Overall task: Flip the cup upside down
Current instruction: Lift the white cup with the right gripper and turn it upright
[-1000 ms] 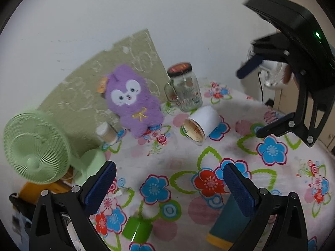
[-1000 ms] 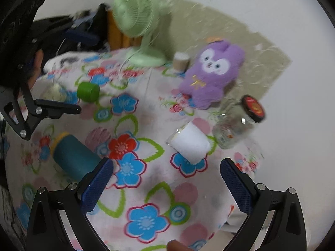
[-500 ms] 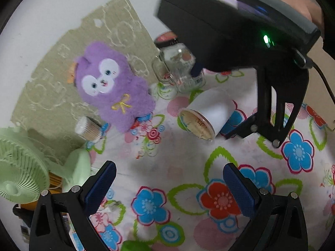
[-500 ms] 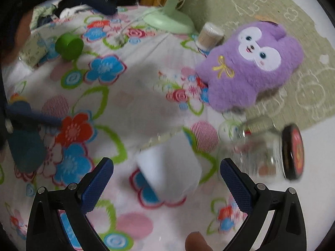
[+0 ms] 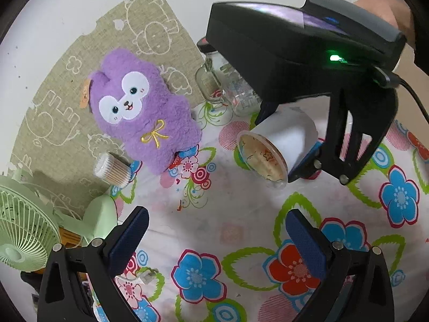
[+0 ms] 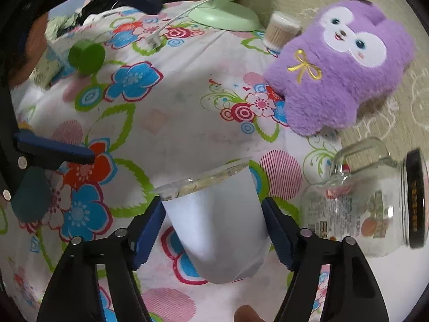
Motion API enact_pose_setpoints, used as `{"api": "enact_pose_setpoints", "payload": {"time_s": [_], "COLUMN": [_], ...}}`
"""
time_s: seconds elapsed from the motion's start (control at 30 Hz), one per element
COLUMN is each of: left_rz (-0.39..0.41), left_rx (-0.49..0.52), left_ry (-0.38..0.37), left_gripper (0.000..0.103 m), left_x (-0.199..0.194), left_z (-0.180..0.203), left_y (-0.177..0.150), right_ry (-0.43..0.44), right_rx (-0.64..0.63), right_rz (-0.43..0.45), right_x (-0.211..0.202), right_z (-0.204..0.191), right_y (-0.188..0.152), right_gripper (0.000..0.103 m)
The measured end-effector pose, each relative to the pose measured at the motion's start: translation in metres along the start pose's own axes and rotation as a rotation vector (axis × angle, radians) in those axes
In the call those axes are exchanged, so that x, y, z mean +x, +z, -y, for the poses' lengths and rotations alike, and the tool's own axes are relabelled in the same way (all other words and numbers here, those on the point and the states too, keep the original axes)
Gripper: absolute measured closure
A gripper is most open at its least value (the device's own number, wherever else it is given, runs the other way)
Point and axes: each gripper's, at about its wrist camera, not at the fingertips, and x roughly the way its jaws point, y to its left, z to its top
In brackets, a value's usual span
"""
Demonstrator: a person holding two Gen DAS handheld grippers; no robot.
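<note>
A white cup [image 6: 214, 222] lies on its side on the flowered cloth, its clear-rimmed mouth pointing away from the right wrist camera; it also shows in the left wrist view [image 5: 276, 145]. My right gripper [image 6: 213, 214] straddles the cup, and its blue pads sit at the cup's two sides with the jaws narrowed around it. I cannot tell whether they press it. My left gripper [image 5: 214, 230] is open and empty, above the cloth in front of the cup.
A purple plush toy [image 5: 139, 107] and a glass jar [image 6: 370, 201] with a black lid lie close by the cup. A green fan [image 5: 24, 230], a tub of cotton swabs [image 5: 112, 167] and a green cap [image 6: 85, 56] are farther off.
My right gripper has come down over the cup and narrowed its jaws around it. My left gripper has moved a little closer to the cup.
</note>
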Motion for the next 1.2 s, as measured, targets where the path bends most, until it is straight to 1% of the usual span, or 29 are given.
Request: {"api": "enact_pose_setpoints", "payload": {"time_s": [0.03,0.13,0.27,0.43,0.53,0.6,0.67,0.87,1.0,1.07,1.1,1.13,1.2], "left_rz": [0.006,0.024,0.053,0.100,0.119,0.128,0.131,0.141,0.158,0.159,0.164,0.170,0.175], "left_rx": [0.001,0.004,0.012,0.003,0.005,-0.004,-0.012,-0.047,-0.095,-0.123,-0.134,-0.146,-0.174], "left_ry": [0.002,0.000,0.010,-0.006,-0.007,-0.023,-0.033,-0.068,-0.104,-0.122,-0.126,-0.127,-0.133], "left_gripper": [0.000,0.000,0.000,0.000,0.000,0.000,0.000,0.000,0.000,0.000,0.000,0.000,0.000], "left_x": [-0.004,-0.018,-0.042,-0.085,-0.110,-0.123,-0.138,-0.177,-0.202,-0.213,-0.216,-0.221,-0.229], "left_z": [0.000,0.001,0.000,-0.003,0.000,0.000,0.003,0.012,0.017,0.020,0.020,0.022,0.026], "left_y": [0.000,-0.001,0.001,0.000,-0.007,-0.014,-0.026,-0.069,-0.102,-0.120,-0.127,-0.135,-0.153], "right_ry": [0.001,0.001,-0.022,-0.056,-0.083,-0.096,-0.125,-0.208,-0.217,-0.227,-0.227,-0.213,-0.181], "right_rx": [0.006,0.042,0.105,0.187,0.249,0.297,0.339,0.444,0.526,0.590,0.613,0.667,0.718], "right_rz": [0.000,0.008,0.031,0.121,0.191,0.238,0.258,0.260,0.273,0.271,0.270,0.278,0.292], "right_x": [-0.001,-0.008,-0.030,-0.068,-0.093,-0.107,-0.119,-0.141,-0.151,-0.155,-0.156,-0.158,-0.160], "right_z": [-0.001,-0.006,-0.011,-0.027,-0.045,-0.059,-0.077,-0.136,-0.178,-0.204,-0.210,-0.223,-0.242], "right_y": [-0.001,-0.002,-0.004,-0.001,0.000,0.001,0.002,0.005,0.002,-0.001,-0.002,-0.006,-0.008], "right_gripper": [0.033,0.033,0.033,0.033,0.033,0.033,0.033,0.033,0.033,0.033,0.033,0.033,0.033]}}
